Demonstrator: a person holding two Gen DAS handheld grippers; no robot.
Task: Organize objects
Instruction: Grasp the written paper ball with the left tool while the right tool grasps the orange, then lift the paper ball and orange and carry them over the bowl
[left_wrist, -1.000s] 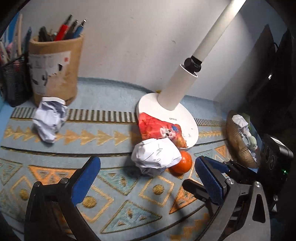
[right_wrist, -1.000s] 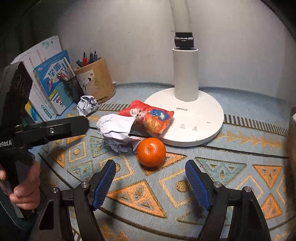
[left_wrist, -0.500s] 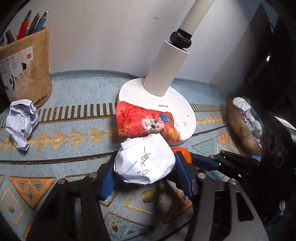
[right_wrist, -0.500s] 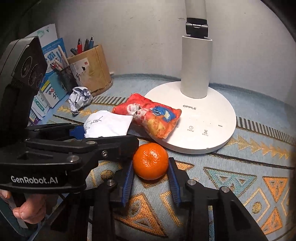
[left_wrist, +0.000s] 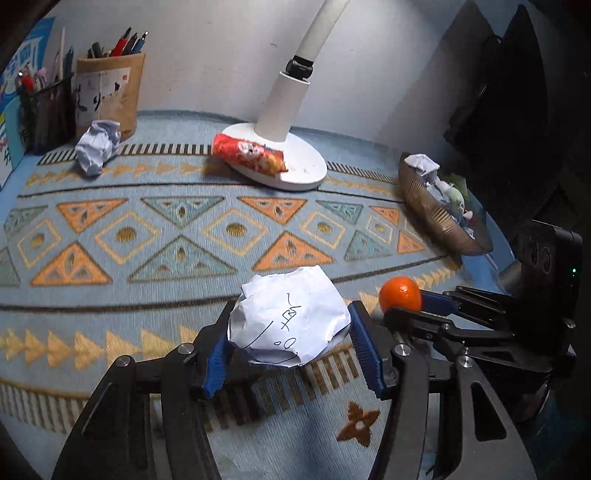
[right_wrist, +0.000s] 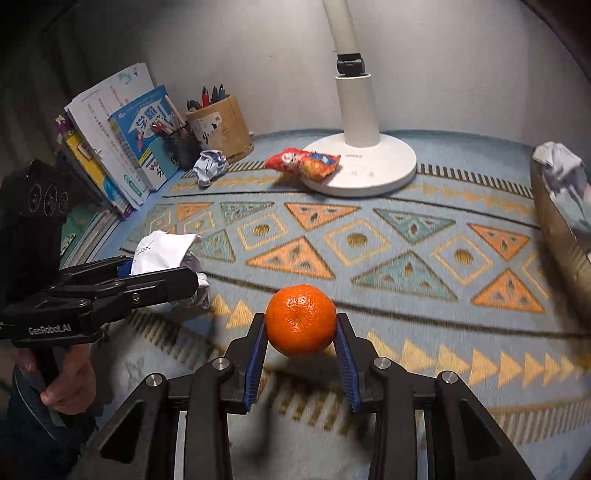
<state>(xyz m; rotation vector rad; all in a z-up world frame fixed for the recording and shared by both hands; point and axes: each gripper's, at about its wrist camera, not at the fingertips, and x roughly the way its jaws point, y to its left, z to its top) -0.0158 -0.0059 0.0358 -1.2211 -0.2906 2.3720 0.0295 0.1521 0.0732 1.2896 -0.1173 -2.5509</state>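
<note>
1. Left wrist view: left gripper (left_wrist: 289, 349) is clamped on a crumpled paper ball (left_wrist: 290, 319) with scribbles, held above the patterned mat (left_wrist: 177, 236). Right gripper (left_wrist: 413, 308) reaches in from the right, level, carrying the orange (left_wrist: 400, 294). A brown bowl (left_wrist: 436, 214) holding paper scraps sits beyond it.
2. Right wrist view: right gripper (right_wrist: 301, 345) grips the orange (right_wrist: 301, 320) between blue pads (right_wrist: 256, 360), clear of the mat. A hand (right_wrist: 68, 384) holds the left gripper's handle at lower left, fingers pointing right. A snack packet (right_wrist: 304, 164) leans on the lamp base (right_wrist: 373, 173); a second paper ball (right_wrist: 210, 168) lies near the pen holder (right_wrist: 221, 127).
</note>
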